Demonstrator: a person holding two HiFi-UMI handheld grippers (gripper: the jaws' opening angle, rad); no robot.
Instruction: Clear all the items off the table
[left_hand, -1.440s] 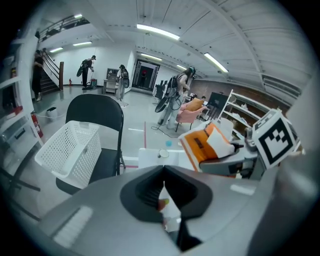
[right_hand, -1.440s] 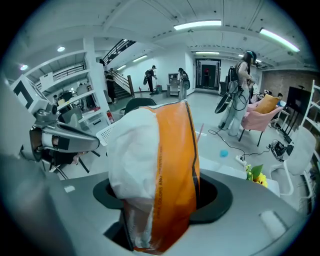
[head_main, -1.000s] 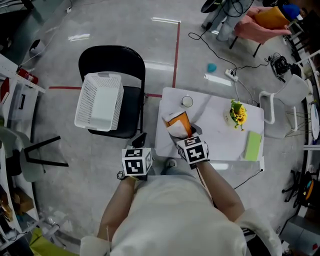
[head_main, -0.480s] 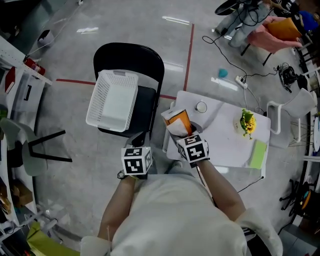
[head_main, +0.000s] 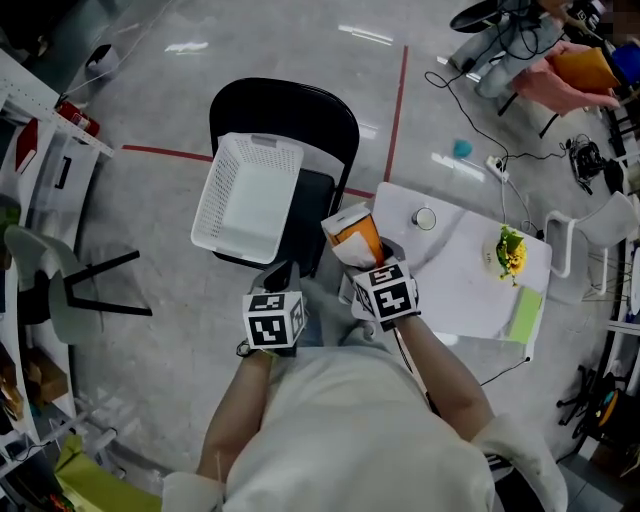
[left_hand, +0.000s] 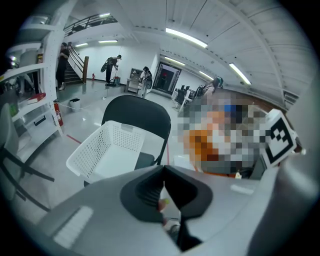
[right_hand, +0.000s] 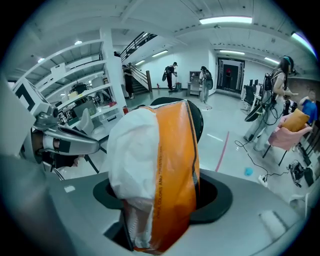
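My right tongs clamp the orange-and-white packet, left tongs closed and empty; releasing early, I risk dropping it short of the white basket.

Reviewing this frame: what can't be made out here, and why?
Left gripper view: a mosaic patch covers the area right of the chair; nothing there is readable.
Right gripper view: the orange and white pack fills the middle, hiding what lies behind it.
Head view: the small round thing and the yellow-green thing on the table are too small to identify.
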